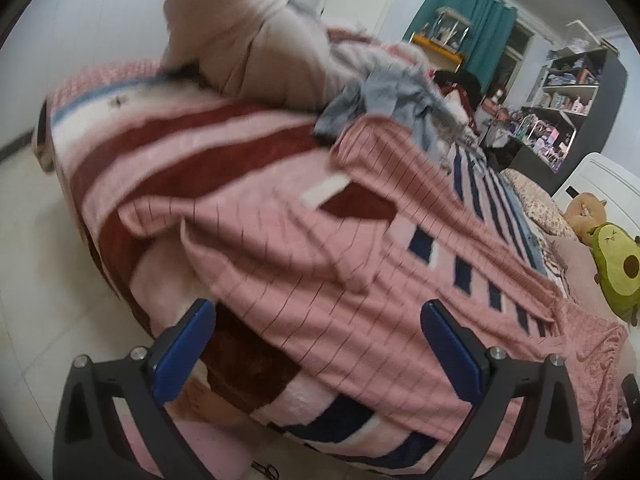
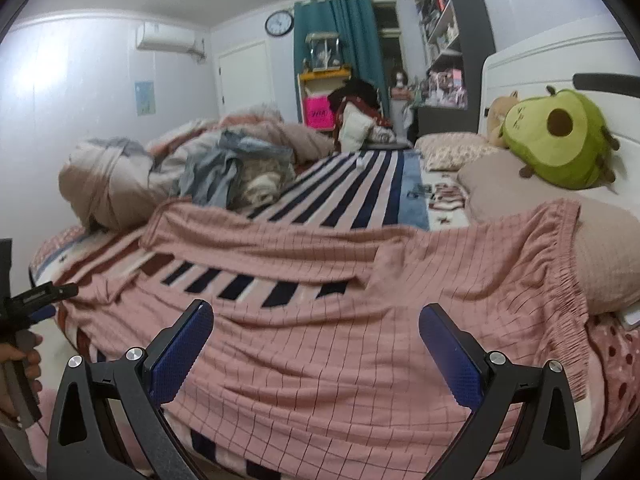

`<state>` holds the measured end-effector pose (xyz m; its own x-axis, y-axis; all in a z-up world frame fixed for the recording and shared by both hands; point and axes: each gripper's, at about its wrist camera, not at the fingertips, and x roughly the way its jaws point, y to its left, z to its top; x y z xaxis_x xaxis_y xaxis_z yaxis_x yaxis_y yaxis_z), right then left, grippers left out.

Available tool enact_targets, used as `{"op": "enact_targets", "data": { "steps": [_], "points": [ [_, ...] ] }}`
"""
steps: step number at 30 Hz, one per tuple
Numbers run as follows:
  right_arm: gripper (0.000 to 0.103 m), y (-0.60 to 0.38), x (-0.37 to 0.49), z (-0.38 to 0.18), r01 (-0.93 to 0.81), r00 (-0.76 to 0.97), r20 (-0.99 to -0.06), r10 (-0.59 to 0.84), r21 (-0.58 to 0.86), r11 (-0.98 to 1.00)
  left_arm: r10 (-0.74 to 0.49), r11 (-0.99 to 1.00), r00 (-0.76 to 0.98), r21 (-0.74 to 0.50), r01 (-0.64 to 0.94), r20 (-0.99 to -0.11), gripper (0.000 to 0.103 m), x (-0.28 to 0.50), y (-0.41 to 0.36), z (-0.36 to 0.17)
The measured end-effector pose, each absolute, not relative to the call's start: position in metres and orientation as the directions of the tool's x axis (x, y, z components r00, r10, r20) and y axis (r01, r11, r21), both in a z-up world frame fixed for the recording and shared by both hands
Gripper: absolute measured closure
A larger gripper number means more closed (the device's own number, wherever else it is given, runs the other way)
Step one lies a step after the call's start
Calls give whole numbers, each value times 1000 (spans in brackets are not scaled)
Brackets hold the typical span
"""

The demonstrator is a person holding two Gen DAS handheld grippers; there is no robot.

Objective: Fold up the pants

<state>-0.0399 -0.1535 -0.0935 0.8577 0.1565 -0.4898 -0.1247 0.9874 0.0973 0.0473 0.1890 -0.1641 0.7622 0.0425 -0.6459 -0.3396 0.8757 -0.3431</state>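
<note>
Pink checked pants [image 2: 360,280] lie spread flat on the striped bed blanket [image 2: 344,184], waistband to the right near a beige pillow, two legs running left with a gap between them. They also show in the left wrist view [image 1: 320,248]. My left gripper [image 1: 316,344] is open and empty, hovering at the bed's near edge over a pant leg. My right gripper [image 2: 316,348] is open and empty above the seat of the pants. The left gripper also shows at the left edge of the right wrist view [image 2: 36,300], held by a hand.
A heap of beige bedding and grey-blue clothes [image 2: 216,172] lies at the far side of the bed. A green avocado plush [image 2: 560,140] sits on pillows by the white headboard [image 2: 560,64]. Shelves [image 2: 444,40] and a teal curtain [image 2: 336,36] stand behind. Pale floor [image 1: 36,280] lies left of the bed.
</note>
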Motion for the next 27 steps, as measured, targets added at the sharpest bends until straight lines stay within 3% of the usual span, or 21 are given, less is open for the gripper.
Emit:
{"op": "enact_targets", "data": {
  "steps": [4, 10, 14, 18, 21, 23, 27],
  "points": [
    [0, -154, -30, -102, -115, 842, -521, 140, 80, 990, 92, 891, 758, -287, -352, -645, 12, 58, 192, -172],
    [0, -153, -22, -106, -119, 830, -539, 143, 79, 990, 160, 951, 783, -119, -286, -601, 12, 78, 206, -164],
    [0, -151, -13, -112, -127, 819, -553, 153, 85, 988, 99, 973, 820, -119, -200, -564, 12, 94, 226, -142],
    [0, -143, -1, -121, -145, 801, -574, 171, 91, 985, 14, 988, 779, -113, -108, -626, 15, 122, 227, -143],
    [0, -139, 5, -126, -151, 790, -586, 181, 100, 983, -2, 985, 729, -129, -118, -685, 43, 140, 230, -157],
    [0, -140, 6, -129, -154, 783, -593, 187, 106, 982, -21, 981, 705, -152, -123, -709, 53, 149, 231, -168],
    [0, -146, 10, -136, -134, 774, -614, 154, 78, 988, -77, 975, 689, -198, -98, -721, 82, 157, 226, -177]
  ]
}}
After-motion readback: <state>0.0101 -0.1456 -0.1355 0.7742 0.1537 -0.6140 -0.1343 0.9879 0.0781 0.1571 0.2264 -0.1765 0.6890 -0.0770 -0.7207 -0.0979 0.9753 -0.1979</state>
